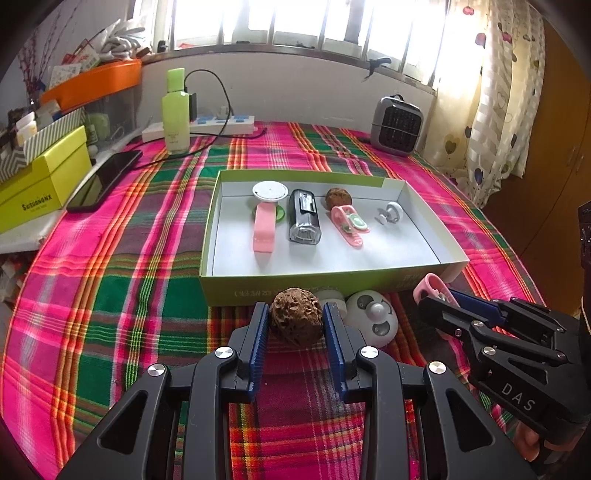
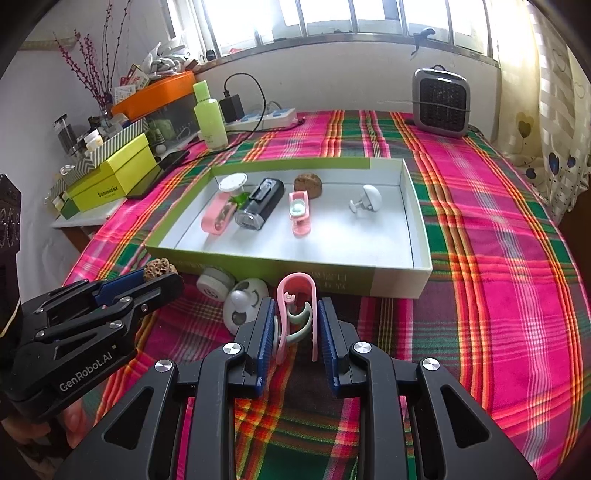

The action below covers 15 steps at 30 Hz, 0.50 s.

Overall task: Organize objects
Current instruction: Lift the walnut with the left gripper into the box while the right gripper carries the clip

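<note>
Both claws pinch something: the left gripper (image 1: 296,320) a walnut (image 1: 295,315), the right gripper (image 2: 296,324) a pink clip (image 2: 297,295) (tray (image 2: 419,236) just ahead).

A lived-in room of a home is shown, most likely a bedroom or sitting room. A table is covered with a pink, green and orange plaid cloth (image 1: 110,295) and is set under a barred window (image 1: 295,22) hung with a sheer heart-printed curtain (image 1: 495,110). Household odds and ends are kept along the wall: a small grey fan heater (image 2: 441,103), a white power strip with blue sockets (image 2: 266,118), a pale green plastic bottle (image 1: 176,110), a lime-yellow cardboard box (image 1: 40,192) and an orange storage tray (image 2: 155,94). A brown wooden wardrobe door (image 1: 554,184) is seen at the right.
</note>
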### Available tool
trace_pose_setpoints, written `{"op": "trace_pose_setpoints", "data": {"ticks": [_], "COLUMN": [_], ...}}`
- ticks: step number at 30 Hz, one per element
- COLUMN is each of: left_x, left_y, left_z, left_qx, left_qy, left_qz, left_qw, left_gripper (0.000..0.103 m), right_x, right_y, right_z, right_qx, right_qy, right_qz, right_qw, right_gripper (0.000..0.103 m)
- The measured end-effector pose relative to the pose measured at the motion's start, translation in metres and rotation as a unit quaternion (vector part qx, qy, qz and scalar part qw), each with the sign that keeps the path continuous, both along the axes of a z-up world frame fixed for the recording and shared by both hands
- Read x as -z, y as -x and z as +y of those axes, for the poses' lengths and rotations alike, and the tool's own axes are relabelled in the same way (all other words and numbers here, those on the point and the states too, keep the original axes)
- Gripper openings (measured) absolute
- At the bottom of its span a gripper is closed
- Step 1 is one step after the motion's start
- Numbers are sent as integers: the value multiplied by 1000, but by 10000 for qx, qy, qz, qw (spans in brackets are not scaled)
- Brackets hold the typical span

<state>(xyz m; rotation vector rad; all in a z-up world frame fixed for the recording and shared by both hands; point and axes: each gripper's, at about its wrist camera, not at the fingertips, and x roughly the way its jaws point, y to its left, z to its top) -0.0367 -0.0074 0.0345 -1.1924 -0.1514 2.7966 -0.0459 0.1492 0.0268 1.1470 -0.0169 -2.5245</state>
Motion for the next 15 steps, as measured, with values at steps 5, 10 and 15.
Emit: {"op": "trace_pose_setpoints", "data": {"ticks": [5, 10, 15], "left_x": [-6, -10, -13], "left_y": [3, 9, 17], "left_z": [1, 4, 8], "left_qx": [10, 21, 66], "left_qy": [14, 7, 30], "left_qz": [64, 95, 105], "left_qw": [10000, 10000, 9999], "left_gripper": [28, 28, 28], "right_x": [-8, -14, -19], "right_y": [2, 9, 16], "right_z": [0, 1, 2], "right_qx": [6, 20, 26], "right_qy": [10, 35, 37], "right_qz": [106, 169, 223], "right_qw": [9999, 9998, 9997], "right_gripper": [25, 25, 25]}}
